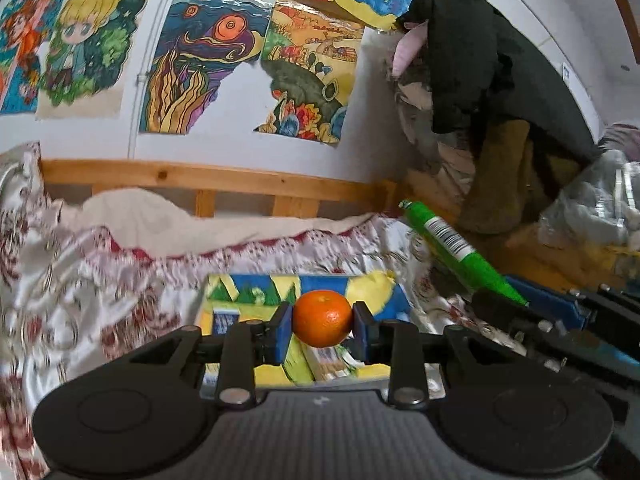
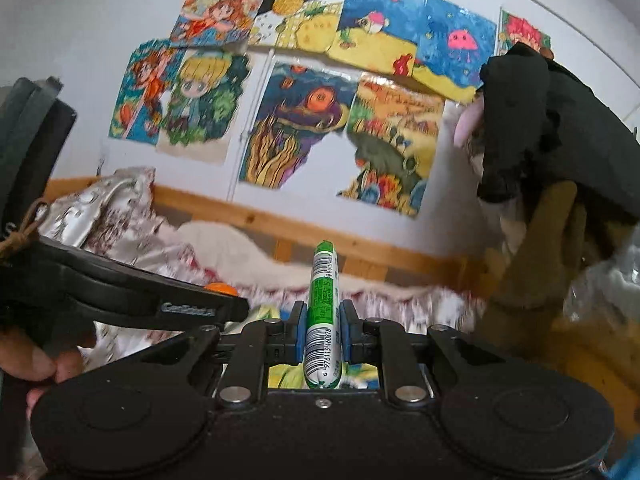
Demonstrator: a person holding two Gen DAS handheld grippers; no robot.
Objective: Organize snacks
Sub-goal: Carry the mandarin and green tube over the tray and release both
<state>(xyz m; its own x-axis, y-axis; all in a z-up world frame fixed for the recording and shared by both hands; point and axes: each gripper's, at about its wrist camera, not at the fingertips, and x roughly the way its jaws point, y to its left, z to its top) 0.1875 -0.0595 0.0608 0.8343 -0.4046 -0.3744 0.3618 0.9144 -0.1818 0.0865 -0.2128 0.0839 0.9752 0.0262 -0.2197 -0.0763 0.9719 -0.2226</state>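
Observation:
My left gripper [image 1: 322, 326] is shut on a small orange tangerine [image 1: 322, 323] and holds it above a yellow and blue snack box [image 1: 256, 292] lying on the bed. My right gripper [image 2: 323, 334] is shut on a green snack stick with a white barcode label [image 2: 323, 312], which points up and away. That stick also shows in the left wrist view [image 1: 452, 246], to the right of the tangerine, held by the right gripper [image 1: 532, 308]. In the right wrist view the left gripper's body [image 2: 120, 296] is at the left, with a sliver of the tangerine [image 2: 222, 289] behind it.
A bed with a white and red floral cover [image 1: 80, 272] and a wooden rail [image 1: 200, 178] runs along a wall of colourful drawings [image 1: 200, 60]. A pile of dark clothes [image 1: 500, 80] and plastic bags [image 1: 592, 204] sits at the right.

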